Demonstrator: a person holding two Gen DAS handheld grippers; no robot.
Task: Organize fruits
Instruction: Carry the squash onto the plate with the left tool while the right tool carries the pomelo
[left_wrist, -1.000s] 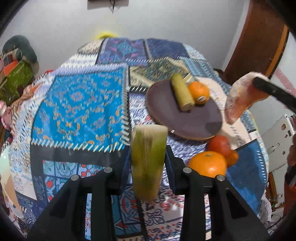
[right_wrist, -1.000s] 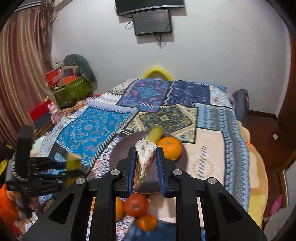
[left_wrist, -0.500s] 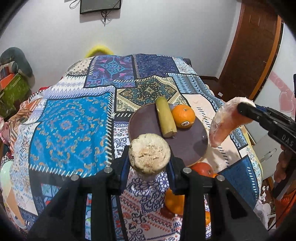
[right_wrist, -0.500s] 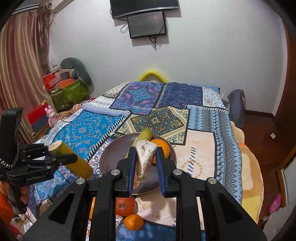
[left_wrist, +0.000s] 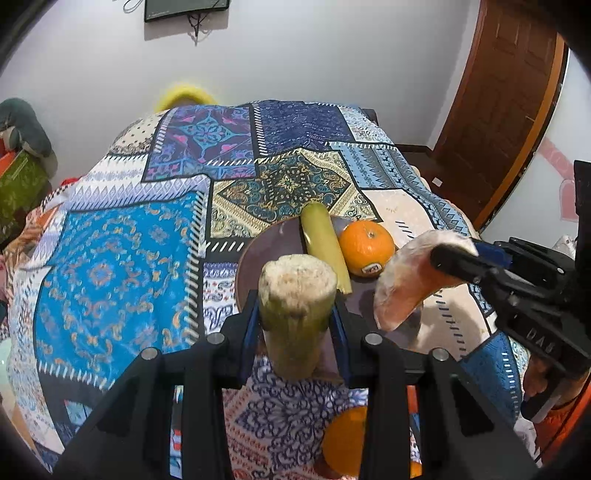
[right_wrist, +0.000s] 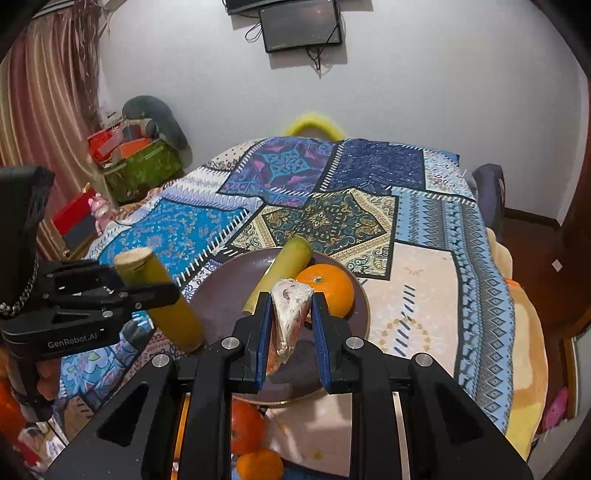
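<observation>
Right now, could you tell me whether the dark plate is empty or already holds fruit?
Not empty: the plate already holds a sugarcane piece and an orange.

The plate (right_wrist: 207, 291) is bare along its left and near edges; a cane piece (right_wrist: 280, 269) and an orange (right_wrist: 327, 288) fill its far right part. The bed (right_wrist: 424, 295) beyond the plate's far edge lies open. Loose oranges (right_wrist: 245, 428) crowd the bed's near edge.

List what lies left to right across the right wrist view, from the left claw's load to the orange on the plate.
Held cane piece → cane on plate → pomelo wedge in the right claw → orange.
</observation>
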